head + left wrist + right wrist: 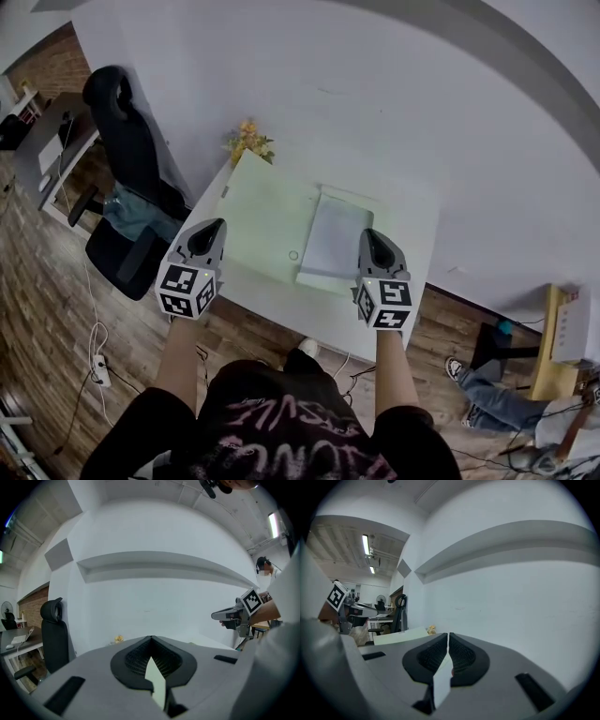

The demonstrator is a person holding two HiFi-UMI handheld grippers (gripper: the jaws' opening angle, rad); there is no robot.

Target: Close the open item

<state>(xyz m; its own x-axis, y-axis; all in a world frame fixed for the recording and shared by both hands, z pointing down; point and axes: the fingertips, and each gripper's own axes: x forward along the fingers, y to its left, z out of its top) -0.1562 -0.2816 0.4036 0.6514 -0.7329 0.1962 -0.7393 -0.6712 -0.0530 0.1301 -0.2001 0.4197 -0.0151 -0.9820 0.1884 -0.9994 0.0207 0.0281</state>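
1. Both grippers hover over the near edge of the white table (281,302), level with each other and well apart. The left gripper (210,231) has its jaws together with nothing between them. The right gripper (371,238) shows only a hairline slit between its pads and is also empty.
2. The open item (309,234) lies mid-table between the two grippers and beyond them. It is a flat hinged thing, perhaps a laptop or a folder; we cannot tell which.
3. Its pale lid panel (267,217) spreads to the left, with a small round mark near the front. The greyer half (335,239) lies to the right of the fold.
4. Handling, our judgement: thin, stiff panels, light to moderate weight, smooth and likely slippery under the pads. The hinge is the weak point.
5. Take-hold, our judgement: push the lid's free left edge with the left gripper and swing it over. The right gripper can steady the other half near its front edge.
6. Surface: plain white top, set against a white wall (394,94), with a small yellow flower bunch (249,141) at the back.
7. Room: wood floor (47,300), black office chair (127,159) to the left, a power strip (99,371), and a seated person's legs (492,398) at lower right.
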